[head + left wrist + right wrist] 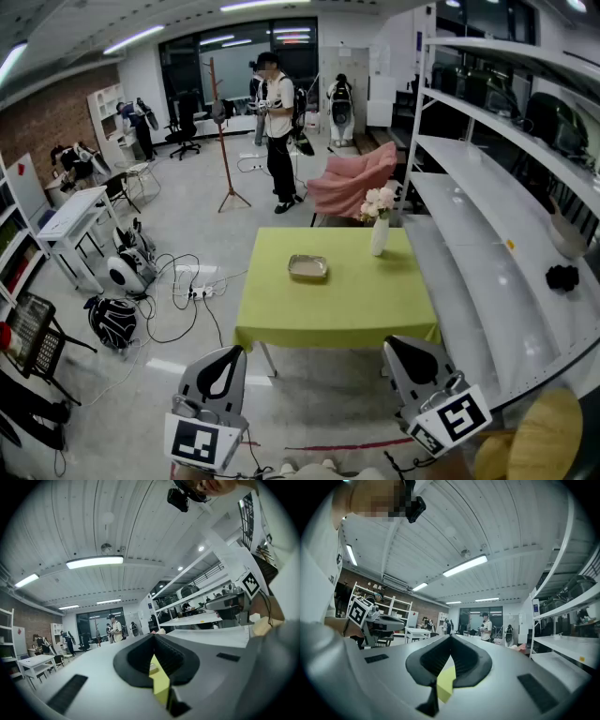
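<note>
My left gripper (231,351) and right gripper (393,343) are both low in the head view, held over the floor just short of a lime-green table (281,323). Each is shut with its jaws meeting at the tips and nothing between them. On the table lie a shallow metal tray (307,267) near the middle and a white vase of pale flowers (379,234) at the far right corner. In the left gripper view the left gripper (153,637) shows only a sliver of green through its pads. The right gripper (451,637) shows the same in the right gripper view.
White shelving (487,244) runs along the right, with a black object (562,277) on it. A pink chair (352,183) stands behind the table. A person (278,131) stands farther back by a coat stand (225,141). Cables (178,291) and bags lie on the floor at left.
</note>
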